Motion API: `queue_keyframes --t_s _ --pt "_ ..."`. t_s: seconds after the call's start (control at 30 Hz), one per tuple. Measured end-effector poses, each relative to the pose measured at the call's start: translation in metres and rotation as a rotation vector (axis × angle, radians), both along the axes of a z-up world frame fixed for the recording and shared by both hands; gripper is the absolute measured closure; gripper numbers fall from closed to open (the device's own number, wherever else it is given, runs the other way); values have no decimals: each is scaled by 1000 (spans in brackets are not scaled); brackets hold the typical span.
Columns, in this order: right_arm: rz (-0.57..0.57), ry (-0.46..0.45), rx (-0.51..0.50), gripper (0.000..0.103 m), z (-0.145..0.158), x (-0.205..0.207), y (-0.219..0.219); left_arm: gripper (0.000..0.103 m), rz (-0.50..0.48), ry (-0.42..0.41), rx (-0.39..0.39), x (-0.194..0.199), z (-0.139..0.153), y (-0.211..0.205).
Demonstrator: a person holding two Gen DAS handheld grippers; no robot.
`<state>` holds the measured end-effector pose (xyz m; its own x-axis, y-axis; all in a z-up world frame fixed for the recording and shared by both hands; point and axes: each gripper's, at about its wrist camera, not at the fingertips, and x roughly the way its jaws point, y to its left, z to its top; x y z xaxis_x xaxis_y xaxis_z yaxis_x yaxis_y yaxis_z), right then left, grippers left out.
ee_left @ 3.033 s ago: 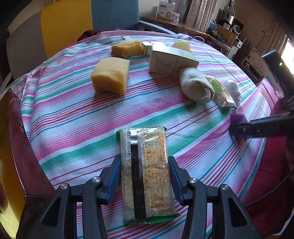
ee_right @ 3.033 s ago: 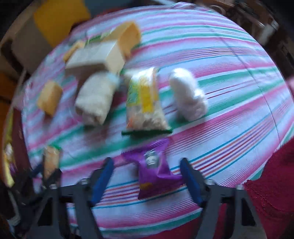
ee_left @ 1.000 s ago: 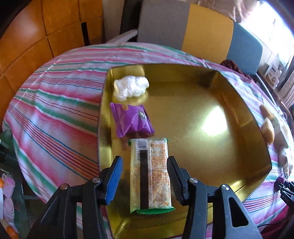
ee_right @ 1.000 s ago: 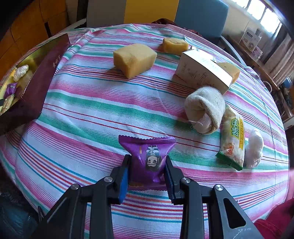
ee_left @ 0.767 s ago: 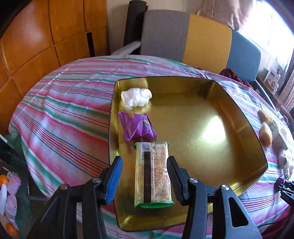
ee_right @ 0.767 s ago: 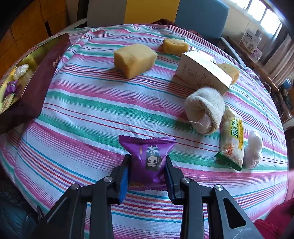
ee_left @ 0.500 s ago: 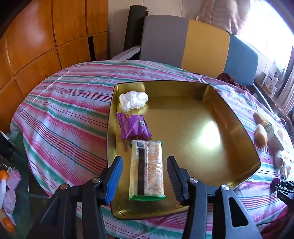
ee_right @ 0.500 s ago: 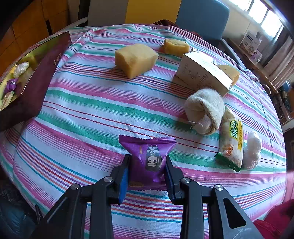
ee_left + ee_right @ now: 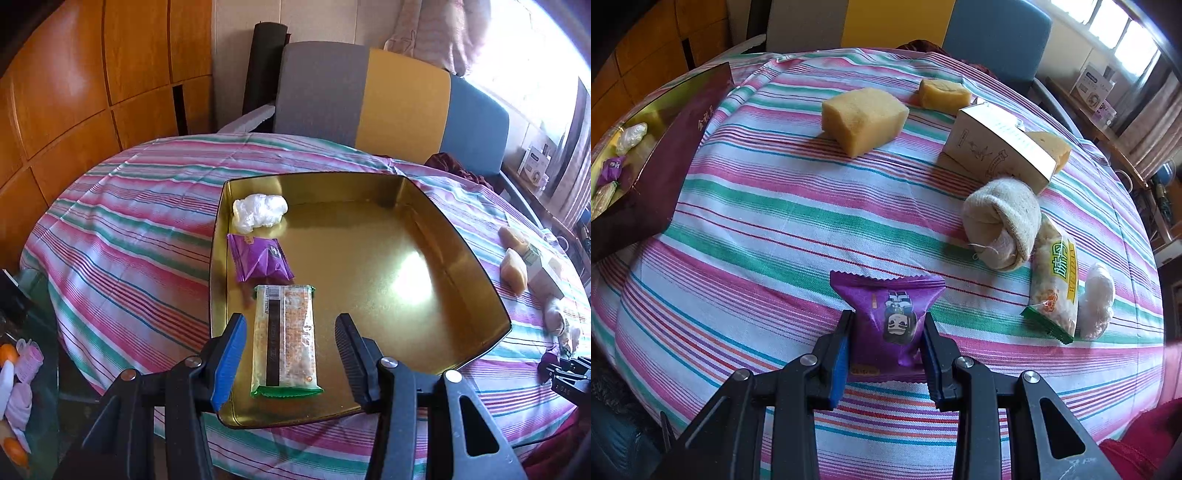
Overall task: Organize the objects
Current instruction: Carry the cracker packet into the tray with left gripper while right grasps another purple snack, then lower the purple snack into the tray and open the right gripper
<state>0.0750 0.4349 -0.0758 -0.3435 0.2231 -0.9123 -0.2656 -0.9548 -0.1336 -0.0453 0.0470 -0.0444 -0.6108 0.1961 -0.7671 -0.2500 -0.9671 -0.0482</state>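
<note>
Striped table (image 9: 768, 206), gold tray (image 9: 476, 295), 3 sponges, box (image 9: 1001, 147), sock (image 9: 1001, 221)

Gold tray (image 9: 461, 266) sits on the striped cloth and holds three items in a row along its left wall: a white wrapped candy (image 9: 259, 211) at the far end, a purple packet (image 9: 259, 257), and a long cracker bar (image 9: 285, 338), green-edged, nearest. A second purple snack packet (image 9: 889, 320) stands clamped between gripper fingers over the cloth
</note>
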Motion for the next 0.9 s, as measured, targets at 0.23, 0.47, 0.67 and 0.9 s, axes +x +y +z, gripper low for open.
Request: queue_keyframes --t_s 0.23,0.47,0.67,0.9 --pt "-20 8 -66 69 13 -3 -4 53 4 11 9 2 3 -4" --pt "0 33 -120 69 -18 27 -18 53 26 15 16 4 2 -15" --pt "58 183 -202 69 17 -3 -55 53 80 22 36 0 3 -34" --pt "332 278 -268 69 64 -69 -162 53 182 29 55 -9 4 -71"
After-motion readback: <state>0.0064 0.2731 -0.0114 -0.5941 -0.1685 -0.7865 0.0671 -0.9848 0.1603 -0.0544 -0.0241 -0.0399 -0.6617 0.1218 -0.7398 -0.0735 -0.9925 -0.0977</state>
